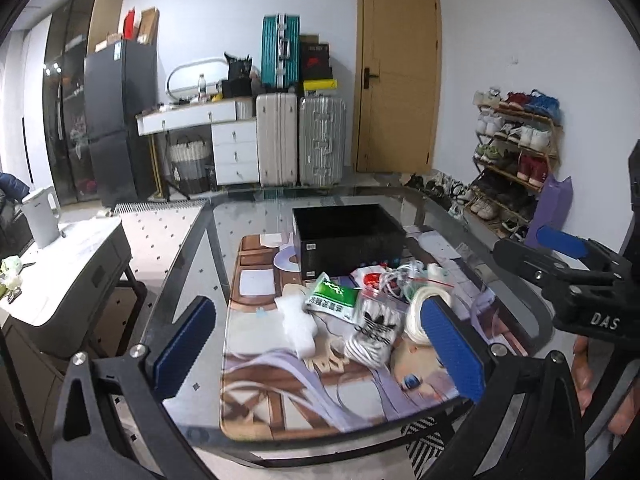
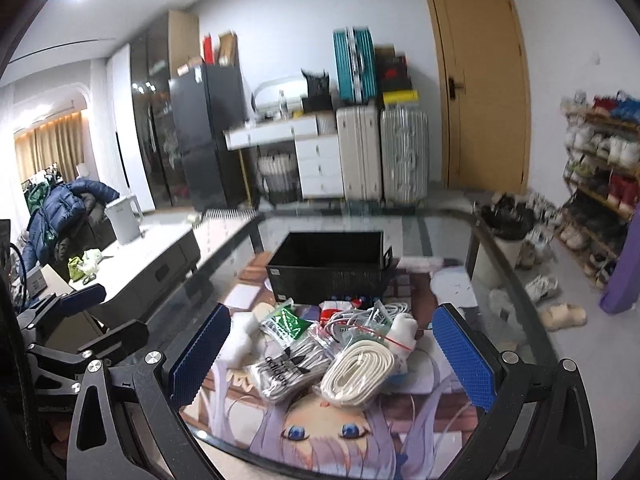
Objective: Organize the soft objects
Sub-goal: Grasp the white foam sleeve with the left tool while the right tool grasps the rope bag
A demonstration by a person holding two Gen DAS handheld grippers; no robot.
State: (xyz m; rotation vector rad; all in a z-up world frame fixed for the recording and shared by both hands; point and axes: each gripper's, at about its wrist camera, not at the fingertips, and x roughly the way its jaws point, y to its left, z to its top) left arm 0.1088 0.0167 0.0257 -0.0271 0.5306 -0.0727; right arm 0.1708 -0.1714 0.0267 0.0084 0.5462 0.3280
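A pile of soft items lies on the printed mat (image 1: 256,360): a green-and-white packet (image 1: 332,296), a bagged striped sock pack (image 1: 374,330), a bagged white coil (image 2: 356,368), white foam (image 1: 298,320), and bagged cables (image 2: 360,316). An open black box (image 1: 344,236) stands just behind the pile; it also shows in the right wrist view (image 2: 328,266). My left gripper (image 1: 320,350) is open and empty above the near side of the pile. My right gripper (image 2: 340,354) is open and empty, with the pile between its fingers. It also shows at the right of the left wrist view (image 1: 552,256).
The mat lies on a glass table (image 1: 188,280) with a dark rim. A grey side table with a white kettle (image 1: 40,216) stands to the left. Suitcases, drawers and a fridge line the far wall. A shoe rack (image 1: 516,148) stands at the right.
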